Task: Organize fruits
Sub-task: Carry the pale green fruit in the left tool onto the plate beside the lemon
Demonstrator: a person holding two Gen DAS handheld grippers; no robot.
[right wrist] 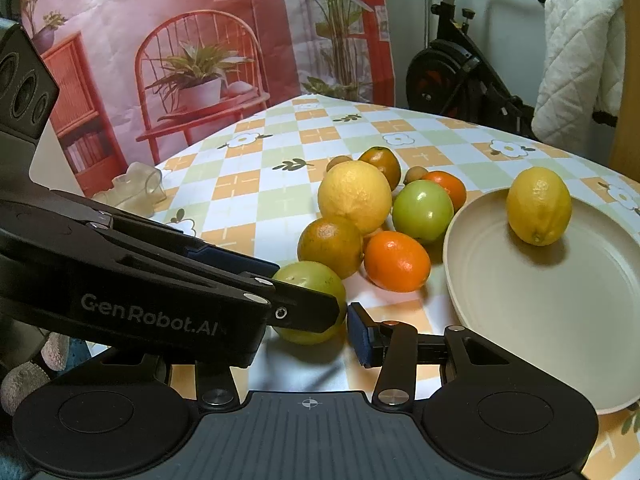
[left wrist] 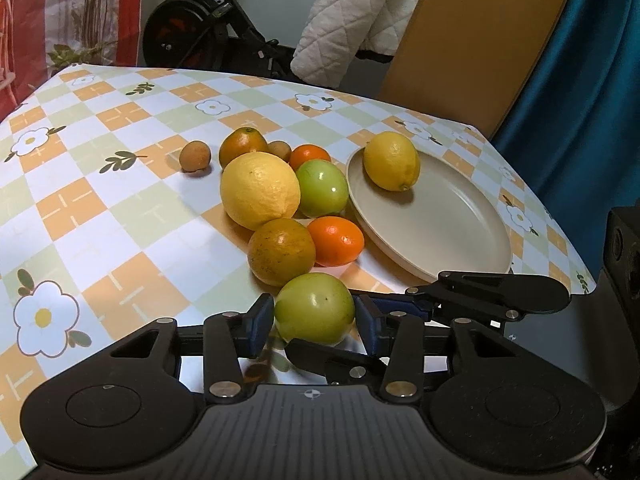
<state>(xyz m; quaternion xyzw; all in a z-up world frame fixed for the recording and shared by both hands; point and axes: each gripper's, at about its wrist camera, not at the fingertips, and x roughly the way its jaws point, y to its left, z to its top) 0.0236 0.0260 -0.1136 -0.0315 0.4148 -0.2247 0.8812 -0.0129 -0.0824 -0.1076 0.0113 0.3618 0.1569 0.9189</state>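
The left gripper [left wrist: 314, 322] fingers clamp a green fruit [left wrist: 314, 308]; the right gripper [right wrist: 280, 344], fingers spread, crowds it at five o'clock and could knock it loose.

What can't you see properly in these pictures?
- Right wrist view: the near green fruit is partly covered by the left gripper.
- Right wrist view: the plate is cut off by the right edge.
- Both views: the small brown fruits are half hidden behind the big lemon; too small to name.
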